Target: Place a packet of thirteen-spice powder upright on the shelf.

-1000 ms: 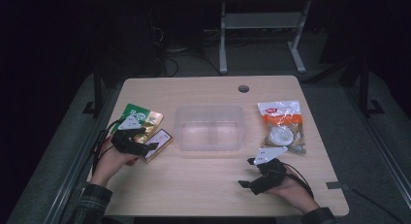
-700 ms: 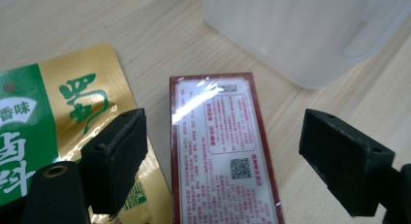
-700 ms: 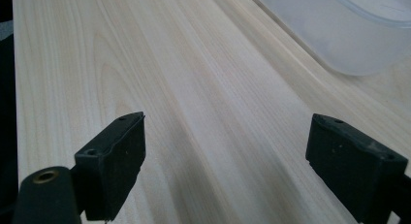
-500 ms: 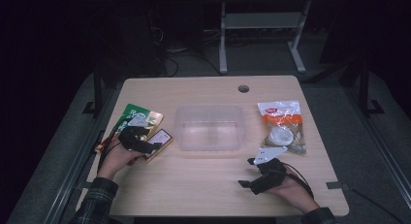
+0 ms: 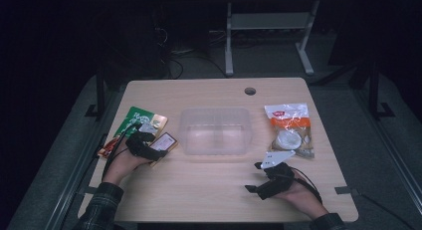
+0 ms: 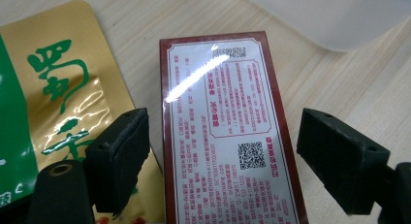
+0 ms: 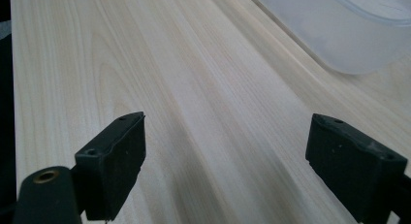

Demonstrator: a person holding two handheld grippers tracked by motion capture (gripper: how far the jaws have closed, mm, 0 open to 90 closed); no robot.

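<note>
Table point(image 5: 214, 190): light wood, bearing all items.
Container point(image 5: 215, 130): clear, mid-table.
Green pouch point(image 5: 133, 121): left side, beside box.
Red box point(image 6: 225, 132): flat between the spread jaws, untouched.
Left gripper point(image 6: 228, 156): released, straddling box.
Right gripper point(image 7: 237, 161): released, over bare wood.

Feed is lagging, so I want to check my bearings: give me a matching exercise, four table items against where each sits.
Things:
1. red box
2. clear plastic tub
3. green and gold pouch
4. right hand-held gripper

Places:
A. table centre
B. over bare wood, jaws open
C. between the left hand-held gripper's open jaws
D. left of the box

Pairs: 1-C, 2-A, 3-D, 4-B
</note>
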